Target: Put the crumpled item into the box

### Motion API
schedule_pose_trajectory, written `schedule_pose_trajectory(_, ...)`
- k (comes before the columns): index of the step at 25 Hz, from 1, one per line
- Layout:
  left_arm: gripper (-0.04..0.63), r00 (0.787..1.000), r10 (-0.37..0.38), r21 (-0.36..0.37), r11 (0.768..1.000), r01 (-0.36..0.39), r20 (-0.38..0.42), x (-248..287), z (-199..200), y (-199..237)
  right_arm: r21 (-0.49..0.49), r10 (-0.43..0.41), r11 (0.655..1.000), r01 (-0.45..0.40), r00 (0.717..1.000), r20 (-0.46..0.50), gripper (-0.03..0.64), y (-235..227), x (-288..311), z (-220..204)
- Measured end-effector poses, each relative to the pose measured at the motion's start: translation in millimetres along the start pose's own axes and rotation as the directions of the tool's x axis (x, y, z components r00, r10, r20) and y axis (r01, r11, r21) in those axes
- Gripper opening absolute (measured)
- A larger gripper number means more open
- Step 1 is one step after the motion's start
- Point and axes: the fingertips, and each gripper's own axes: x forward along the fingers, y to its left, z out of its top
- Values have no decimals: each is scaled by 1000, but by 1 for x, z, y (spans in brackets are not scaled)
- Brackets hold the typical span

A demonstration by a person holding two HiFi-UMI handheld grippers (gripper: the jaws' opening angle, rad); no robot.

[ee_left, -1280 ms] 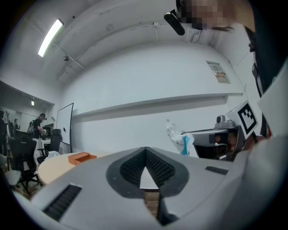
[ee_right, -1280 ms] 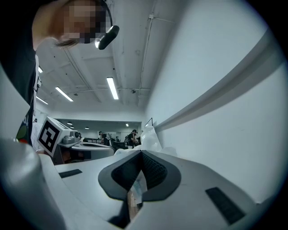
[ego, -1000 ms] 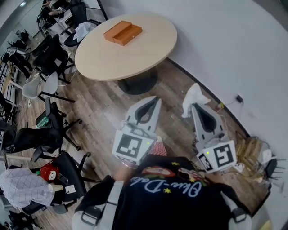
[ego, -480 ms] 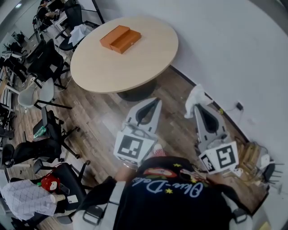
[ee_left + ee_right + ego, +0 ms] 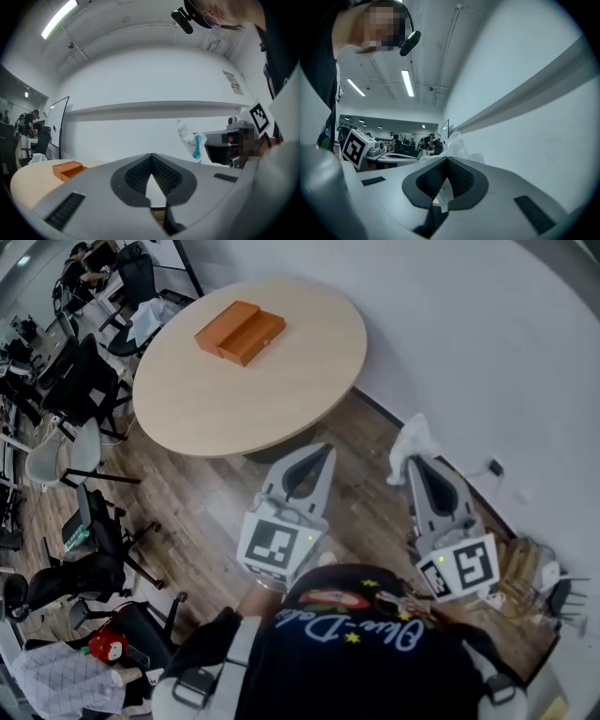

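An orange box [image 5: 240, 331] lies on the far left part of a round wooden table [image 5: 291, 381]; it also shows low at the left in the left gripper view [image 5: 68, 169]. My right gripper [image 5: 413, 461] is shut on a crumpled white item [image 5: 412, 440] with a blue patch, held in the air near the wall. That crumpled item [image 5: 454, 142] sticks up past the right gripper's [image 5: 447, 161] tips, and the left gripper view shows it too [image 5: 192, 140]. My left gripper [image 5: 327, 448] is shut and holds nothing, pointing at the table's near edge.
Several black office chairs [image 5: 80, 549] and a light one [image 5: 56, 451] crowd the wooden floor at the left. A white wall [image 5: 487, 343] runs close on the right, with a socket and cable [image 5: 492, 468] at its foot. Clutter [image 5: 539, 573] sits at the lower right.
The table and box have shifted left and a little lower in the head view, as the view moves on. Both grippers keep their pose; the crumpled item stays in the right one.
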Motion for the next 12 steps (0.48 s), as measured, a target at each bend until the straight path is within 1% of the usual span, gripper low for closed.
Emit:
schedule_pose_trajectory(5,-9,1000,-6,-15,1000,6,8,9,-4,18,2,-12,1000,12,1000,-19,0,-2,19,-2)
schedule_pose_trajectory(8,-9,1000,-2,-32,999,2,7,14,-10,26,-13,-9,1000,8,999,-34,0,-5,27,-8)
schedule_pose_trajectory(12,-9,1000,7,-56,998,-7,-4,22,-13,34,21,9,1000,-8,999,-43,0,-5,38,-3)
